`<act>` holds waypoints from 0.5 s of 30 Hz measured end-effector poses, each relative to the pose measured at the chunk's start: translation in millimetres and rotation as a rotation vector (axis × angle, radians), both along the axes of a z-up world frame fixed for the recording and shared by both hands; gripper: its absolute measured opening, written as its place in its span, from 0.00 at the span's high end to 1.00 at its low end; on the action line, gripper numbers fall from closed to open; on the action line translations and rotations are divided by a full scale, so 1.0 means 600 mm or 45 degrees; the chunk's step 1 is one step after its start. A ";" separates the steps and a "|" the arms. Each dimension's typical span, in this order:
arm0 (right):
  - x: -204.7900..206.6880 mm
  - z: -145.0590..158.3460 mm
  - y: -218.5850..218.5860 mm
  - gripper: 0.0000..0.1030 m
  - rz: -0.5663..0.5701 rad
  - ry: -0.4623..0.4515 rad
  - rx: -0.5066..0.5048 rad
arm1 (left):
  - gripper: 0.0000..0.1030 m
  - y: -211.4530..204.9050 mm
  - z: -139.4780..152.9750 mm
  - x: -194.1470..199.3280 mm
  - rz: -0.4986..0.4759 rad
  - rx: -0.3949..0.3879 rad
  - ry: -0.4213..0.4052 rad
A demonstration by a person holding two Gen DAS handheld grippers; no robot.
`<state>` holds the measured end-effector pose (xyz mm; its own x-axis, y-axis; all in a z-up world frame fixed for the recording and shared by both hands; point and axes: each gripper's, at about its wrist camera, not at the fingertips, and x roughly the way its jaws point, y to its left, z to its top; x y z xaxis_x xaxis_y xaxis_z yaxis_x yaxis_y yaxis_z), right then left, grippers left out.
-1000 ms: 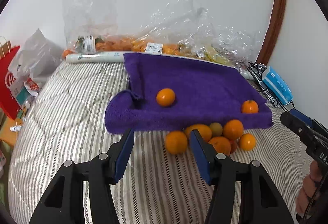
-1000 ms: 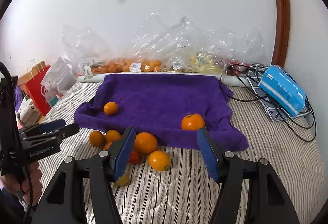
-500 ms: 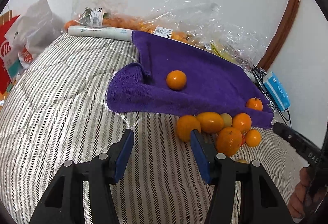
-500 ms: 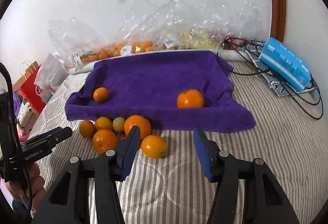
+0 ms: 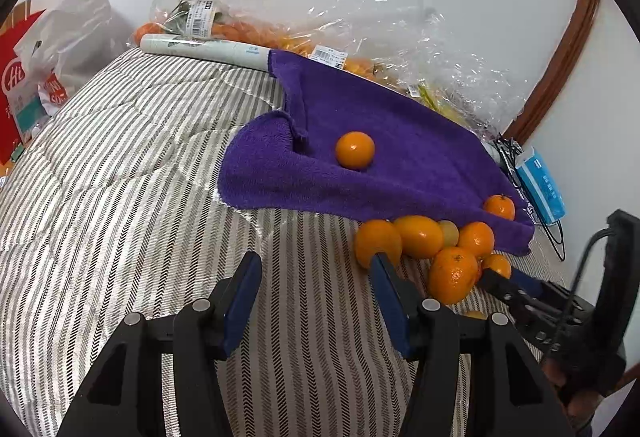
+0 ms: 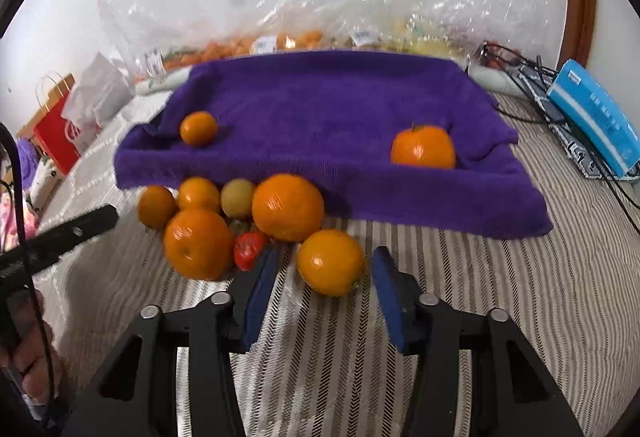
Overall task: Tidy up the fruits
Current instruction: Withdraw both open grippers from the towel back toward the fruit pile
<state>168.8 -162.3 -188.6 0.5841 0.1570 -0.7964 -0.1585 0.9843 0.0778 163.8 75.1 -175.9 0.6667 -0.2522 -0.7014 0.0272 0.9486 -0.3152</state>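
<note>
A purple towel (image 6: 340,109) lies on the striped bed with a small orange (image 6: 198,127) at its left and a mandarin (image 6: 423,146) at its right. A pile of several fruits sits at the towel's front edge: a big orange (image 6: 287,207), another orange (image 6: 197,243), a red fruit (image 6: 249,250) and a greenish fruit (image 6: 237,197). My right gripper (image 6: 326,257) is closing around the front orange (image 6: 331,261), with small gaps still at both pads. My left gripper (image 5: 313,265) is open over bare bedding, left of the pile (image 5: 418,237).
Clear plastic bags of fruit (image 5: 280,37) and a white roll (image 5: 204,49) line the wall behind the towel. A blue box (image 6: 596,117) and cables (image 6: 532,77) lie at the right. A red paper bag (image 6: 56,133) stands off the bed's left side.
My right gripper has sunk toward the pile and its jaws have narrowed around the front orange. My left gripper has dropped a little and rolled, its opening unchanged.
</note>
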 end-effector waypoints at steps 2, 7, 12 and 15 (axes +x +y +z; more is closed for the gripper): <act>0.001 -0.006 -0.002 0.66 0.008 0.005 -0.019 | 0.47 -0.003 -0.003 0.001 -0.013 0.010 0.006; -0.003 0.014 -0.013 0.66 0.047 -0.084 -0.065 | 0.48 -0.013 -0.003 0.001 -0.043 0.041 0.001; -0.011 0.014 -0.042 0.66 0.082 -0.123 -0.079 | 0.48 -0.037 0.001 -0.001 -0.144 0.058 -0.028; -0.002 0.011 -0.052 0.66 0.097 -0.099 -0.046 | 0.48 -0.055 0.002 0.011 -0.162 0.097 -0.001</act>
<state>167.6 -193.8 -181.9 0.6320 0.1751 -0.7549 -0.2370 0.9711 0.0268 170.2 41.9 -174.9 0.6330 -0.2810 -0.7214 0.1492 0.9586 -0.2425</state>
